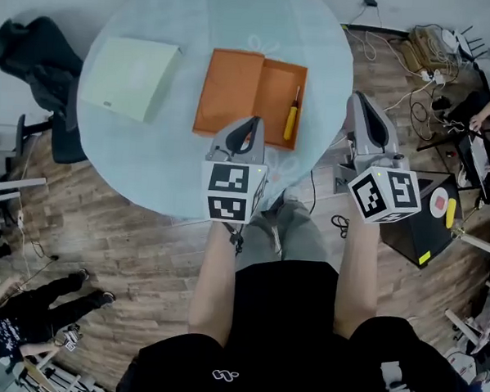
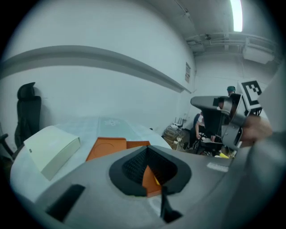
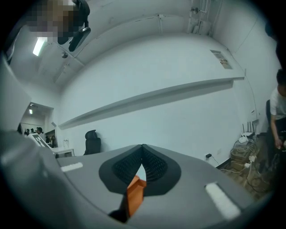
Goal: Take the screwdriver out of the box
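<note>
An open orange box (image 1: 234, 88) lies on the round, pale blue table (image 1: 148, 174). Its lid is folded out to the left, and its right half holds a yellow-handled screwdriver (image 1: 292, 116). My left gripper (image 1: 250, 122) hovers over the table's near edge, just short of the box, with its jaws shut and empty. The left gripper view shows the orange box (image 2: 107, 146) right beyond the closed tips of the left gripper (image 2: 146, 148). My right gripper (image 1: 361, 97) hangs off the table's right edge, level with the box. In its own view the right gripper (image 3: 143, 146) has its tips touching and nothing between them.
A pale green flat box (image 1: 130, 77) lies on the table's left part. A black office chair (image 1: 39, 57) stands at the left. Cables (image 1: 433, 53) and a black case (image 1: 428, 225) crowd the floor at the right, where a person's arm (image 1: 489, 110) shows.
</note>
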`<control>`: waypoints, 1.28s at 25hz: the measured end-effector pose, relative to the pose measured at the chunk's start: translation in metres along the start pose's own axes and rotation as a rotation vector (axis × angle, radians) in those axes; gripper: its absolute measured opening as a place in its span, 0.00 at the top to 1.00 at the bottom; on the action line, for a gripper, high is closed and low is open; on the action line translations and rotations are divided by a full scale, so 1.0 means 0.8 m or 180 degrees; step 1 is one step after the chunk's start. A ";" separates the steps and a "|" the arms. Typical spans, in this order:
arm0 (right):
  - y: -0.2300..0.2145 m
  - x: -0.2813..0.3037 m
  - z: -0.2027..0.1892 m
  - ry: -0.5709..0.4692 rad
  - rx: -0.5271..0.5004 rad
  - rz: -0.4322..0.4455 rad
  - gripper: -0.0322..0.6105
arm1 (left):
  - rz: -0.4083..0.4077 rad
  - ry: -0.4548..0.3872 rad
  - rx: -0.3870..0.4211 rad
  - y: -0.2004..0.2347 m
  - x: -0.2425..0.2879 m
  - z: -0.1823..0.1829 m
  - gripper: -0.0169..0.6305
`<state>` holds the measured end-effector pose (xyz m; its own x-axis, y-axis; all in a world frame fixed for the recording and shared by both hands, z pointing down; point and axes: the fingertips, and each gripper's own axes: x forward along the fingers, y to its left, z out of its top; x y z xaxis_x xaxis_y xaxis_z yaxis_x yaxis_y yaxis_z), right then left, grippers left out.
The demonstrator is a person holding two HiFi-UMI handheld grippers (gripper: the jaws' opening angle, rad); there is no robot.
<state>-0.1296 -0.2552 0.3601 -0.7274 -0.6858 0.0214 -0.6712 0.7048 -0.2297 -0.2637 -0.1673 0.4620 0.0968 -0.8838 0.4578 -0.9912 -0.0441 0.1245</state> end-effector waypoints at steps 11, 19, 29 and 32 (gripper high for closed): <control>-0.101 -0.013 -0.004 -0.0003 0.0179 -0.0244 0.93 | -0.0473 0.1180 0.0310 -0.037 0.111 -0.080 0.87; -0.132 -0.019 -0.024 0.0046 0.0283 -0.0355 0.93 | -0.0454 0.1872 0.0484 -0.037 0.149 -0.136 0.80; -0.167 -0.031 -0.045 0.0107 0.0408 -0.0529 0.93 | -0.0518 0.2461 0.0489 -0.042 0.189 -0.163 0.79; -0.178 -0.033 -0.047 0.0105 0.0438 -0.0583 0.93 | -0.0619 0.2503 0.0205 -0.042 0.194 -0.165 0.79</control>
<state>-0.0201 -0.3305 0.4286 -0.6011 -0.7921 0.1062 -0.7684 0.5362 -0.3495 -0.2033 -0.2413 0.6450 0.2789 -0.2729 0.9207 -0.9511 -0.2110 0.2256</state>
